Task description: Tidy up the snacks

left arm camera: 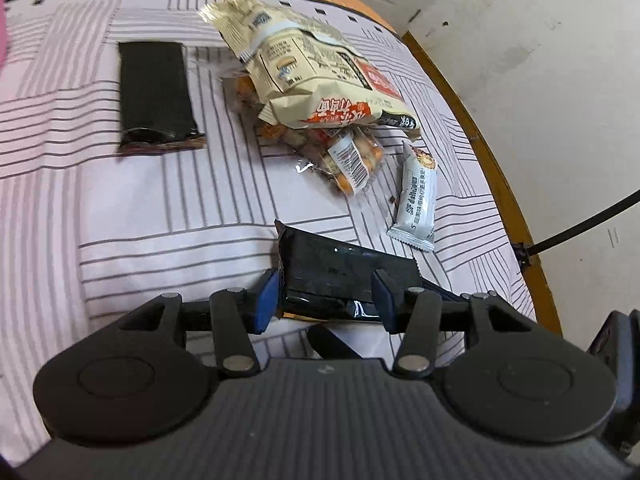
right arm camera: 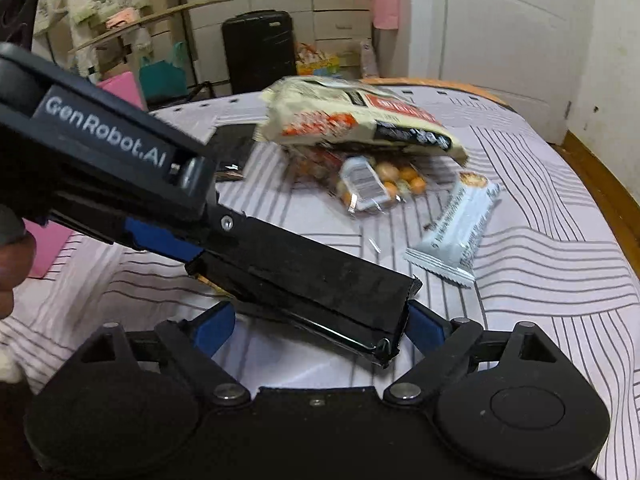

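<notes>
black foil, the pack (left arm camera: 340,276) lay crosswise between the left gripper (left arm camera: 326,300) pads, which pinched its near end. the right gripper (right arm camera: 320,328) stood wide, the pack's far end between its jaws, untouched. only the right view showed this handover; beyond lay the white bar (left arm camera: 416,196) and a second black pack (left arm camera: 154,92).

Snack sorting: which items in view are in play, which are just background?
In play: black packet between both claws, left claw, right claw, flat black packet, cream bag, clear candy bag, white bar.

Background: suitcase, pink bag, door.
</notes>
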Action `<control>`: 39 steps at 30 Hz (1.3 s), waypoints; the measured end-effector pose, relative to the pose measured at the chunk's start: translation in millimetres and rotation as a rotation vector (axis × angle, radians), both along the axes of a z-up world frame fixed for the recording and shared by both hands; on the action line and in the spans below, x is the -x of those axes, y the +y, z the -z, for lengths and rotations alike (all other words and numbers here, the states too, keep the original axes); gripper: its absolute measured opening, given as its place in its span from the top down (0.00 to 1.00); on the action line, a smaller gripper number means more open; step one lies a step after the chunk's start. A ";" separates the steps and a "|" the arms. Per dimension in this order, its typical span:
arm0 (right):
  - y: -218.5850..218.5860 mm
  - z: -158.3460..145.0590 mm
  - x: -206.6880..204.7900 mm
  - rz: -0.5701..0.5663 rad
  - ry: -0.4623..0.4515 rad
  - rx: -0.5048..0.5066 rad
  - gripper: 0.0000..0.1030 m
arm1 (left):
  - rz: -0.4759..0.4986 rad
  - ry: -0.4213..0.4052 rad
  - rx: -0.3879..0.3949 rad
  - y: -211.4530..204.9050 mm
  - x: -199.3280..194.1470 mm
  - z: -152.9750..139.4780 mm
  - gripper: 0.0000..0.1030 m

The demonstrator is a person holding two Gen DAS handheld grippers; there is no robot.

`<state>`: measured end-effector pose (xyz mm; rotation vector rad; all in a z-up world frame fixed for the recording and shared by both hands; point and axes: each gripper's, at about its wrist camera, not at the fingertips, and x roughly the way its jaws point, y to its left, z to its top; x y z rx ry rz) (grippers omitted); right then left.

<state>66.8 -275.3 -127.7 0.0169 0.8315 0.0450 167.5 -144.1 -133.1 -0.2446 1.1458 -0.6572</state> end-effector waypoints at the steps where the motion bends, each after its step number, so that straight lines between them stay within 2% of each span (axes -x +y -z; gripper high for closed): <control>1: 1.1 -3.7 1.1 -0.006 -0.004 -0.007 0.09 | -0.004 -0.007 -0.006 2.4 3.1 -3.7 0.54; 6: 5.4 -21.9 3.3 -0.027 -0.011 -0.065 0.09 | -0.011 -0.066 -0.045 14.8 20.7 -22.3 0.54; 18: 45.7 -74.6 18.0 -0.191 -0.066 0.004 0.09 | -0.078 -0.101 -0.046 57.7 50.7 -63.8 0.54; 25: 71.7 -110.2 13.1 -0.290 -0.110 -0.005 0.09 | -0.148 -0.143 -0.014 94.0 67.2 -95.8 0.54; 33: 121.8 -139.1 -4.1 -0.424 -0.148 0.001 0.09 | -0.252 -0.216 -0.014 142.7 77.3 -128.9 0.54; 39: 174.7 -142.9 -30.8 -0.541 -0.127 -0.001 0.09 | -0.354 -0.228 -0.042 193.3 75.1 -141.8 0.54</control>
